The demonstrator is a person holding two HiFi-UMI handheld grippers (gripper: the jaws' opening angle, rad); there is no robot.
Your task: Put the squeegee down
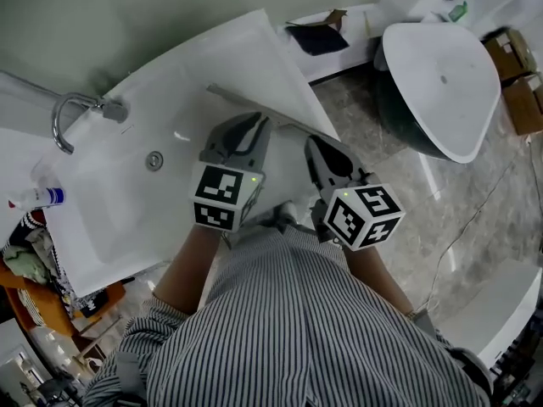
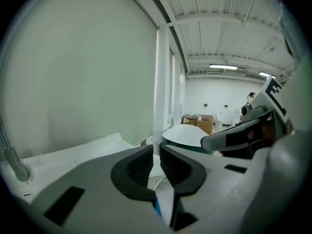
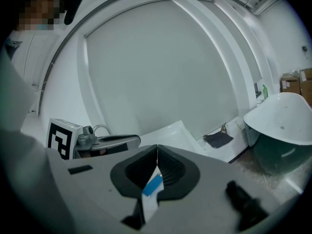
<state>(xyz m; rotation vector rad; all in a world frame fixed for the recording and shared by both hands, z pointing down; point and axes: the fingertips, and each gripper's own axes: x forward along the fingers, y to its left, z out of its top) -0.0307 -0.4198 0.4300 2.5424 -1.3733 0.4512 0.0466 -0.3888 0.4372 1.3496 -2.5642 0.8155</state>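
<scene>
A long thin grey squeegee (image 1: pixel 239 100) lies along the right rim of the white sink (image 1: pixel 127 202), just beyond both grippers. My left gripper (image 1: pixel 253 124) hovers over the sink's near right part; in the left gripper view (image 2: pixel 156 152) its pads stand barely apart with a narrow slit and nothing between them. Beside it to the right, my right gripper (image 1: pixel 316 148) hangs over the sink's edge. The right gripper view (image 3: pixel 157 150) has the pads meeting at the tips, empty. Neither gripper touches the squeegee.
A chrome tap (image 1: pixel 72 113) and a drain (image 1: pixel 153 160) sit in the sink, a white bottle (image 1: pixel 38 197) at its left. A large white tub (image 1: pixel 441 83) stands on the stone floor to the right, with cardboard boxes (image 1: pixel 519 75) behind it. A dark cloth (image 1: pixel 318 36) lies on the far ledge.
</scene>
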